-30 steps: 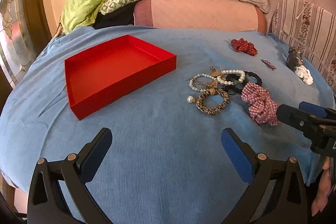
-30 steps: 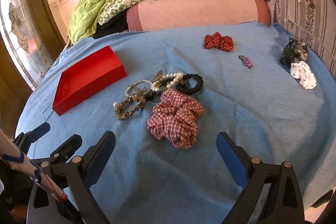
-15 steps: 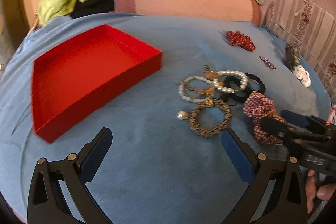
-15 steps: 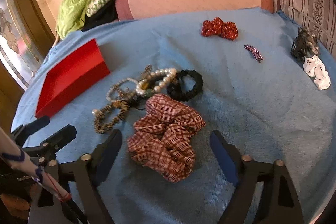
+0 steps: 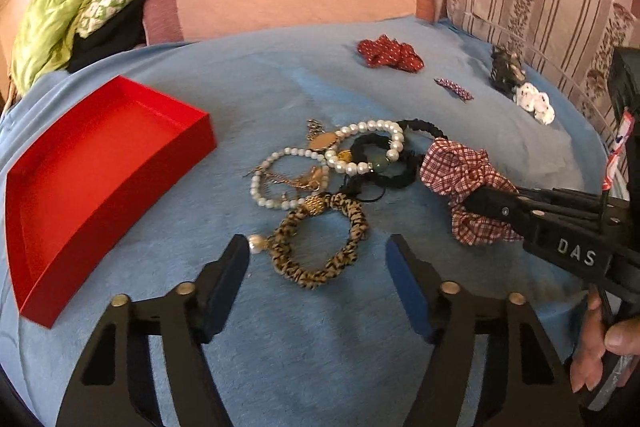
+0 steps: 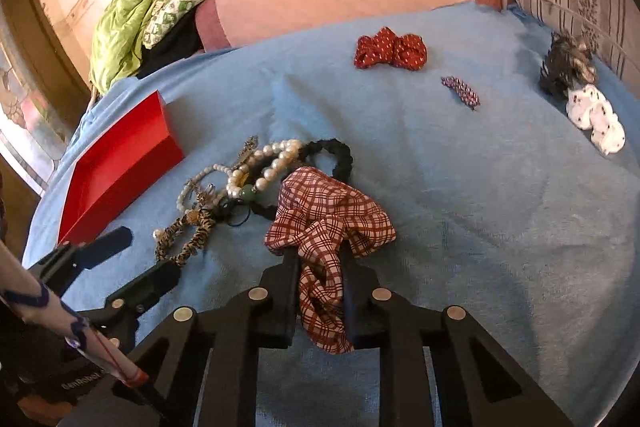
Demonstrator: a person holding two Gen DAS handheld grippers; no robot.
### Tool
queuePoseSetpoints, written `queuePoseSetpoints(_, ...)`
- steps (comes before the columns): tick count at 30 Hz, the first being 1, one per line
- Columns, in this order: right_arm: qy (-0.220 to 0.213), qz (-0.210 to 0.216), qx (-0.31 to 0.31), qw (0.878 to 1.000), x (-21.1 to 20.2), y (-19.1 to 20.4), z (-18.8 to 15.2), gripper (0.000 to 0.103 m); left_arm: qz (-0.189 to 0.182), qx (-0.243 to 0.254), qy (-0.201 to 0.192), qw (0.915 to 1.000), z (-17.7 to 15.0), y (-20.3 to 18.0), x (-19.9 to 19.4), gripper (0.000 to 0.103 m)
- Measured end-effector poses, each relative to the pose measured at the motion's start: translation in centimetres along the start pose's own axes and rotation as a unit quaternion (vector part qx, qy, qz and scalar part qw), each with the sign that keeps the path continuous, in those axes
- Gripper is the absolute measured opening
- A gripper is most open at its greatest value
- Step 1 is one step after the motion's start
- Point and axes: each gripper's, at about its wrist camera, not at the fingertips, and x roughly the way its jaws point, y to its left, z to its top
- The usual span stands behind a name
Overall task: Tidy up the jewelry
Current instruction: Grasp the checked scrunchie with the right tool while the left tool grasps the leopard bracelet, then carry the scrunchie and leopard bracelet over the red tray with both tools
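Two grips under way — right gripper (image 6: 320, 267) just closed on plaid scrunchie (image 6: 332, 215), left gripper (image 5: 318, 259) narrowing, still empty, astride leopard bracelet (image 5: 320, 239) — next: lift, carry to red tray (image 5: 80, 167).

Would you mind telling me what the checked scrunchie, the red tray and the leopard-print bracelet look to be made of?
Checked scrunchie: soft woven cloth, matte, gathered into loose folds where the right claw pinches it. Red tray: stiff, thin straight walls with a smooth, slightly satin face; probably card or plastic, I cannot tell which. Leopard-print bracelet: seemingly printed fabric wound around a ring, with a gold-coloured, likely metal, bead.
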Motion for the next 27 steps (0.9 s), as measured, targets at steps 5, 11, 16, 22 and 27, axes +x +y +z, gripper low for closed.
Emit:
queuePoseSetpoints(5, -0.008, 0.001, -0.005, 1.000, -0.3, 0.3, 0.1, 0.019, 0.014, 0.025, 0.012, 0.9995, 0.4, -0.8, 1.8, 0.043)
queuePoseSetpoints(11, -0.014, 0.006, -0.003, 1.000, -0.7, 0.2, 0.1, 0.019, 0.013, 0.030, 0.004, 0.9995, 0.5, -0.5, 1.7, 0.009)
queuePoseSetpoints(16, -0.030, 0.008, -0.008, 0.999, -1.6, 0.5, 0.0, 0.019, 0.000, 0.023, -0.026, 0.9994, 0.7, -0.2, -0.2, 0.009)
queuePoseSetpoints(22, -0.046, 0.009, -0.021, 0.999, -2.5, 1.3, 0.0, 0.019, -0.007, 0.000, -0.051, 0.9987, 1.0, 0.7, -2.4, 0.009)
queuePoseSetpoints(27, -0.053, 0.017, -0.030, 0.998, -3.1, 2.0, -0.2, 0.019, -0.004, -0.022, -0.062, 0.9978, 1.3, 2.0, -3.8, 0.008)
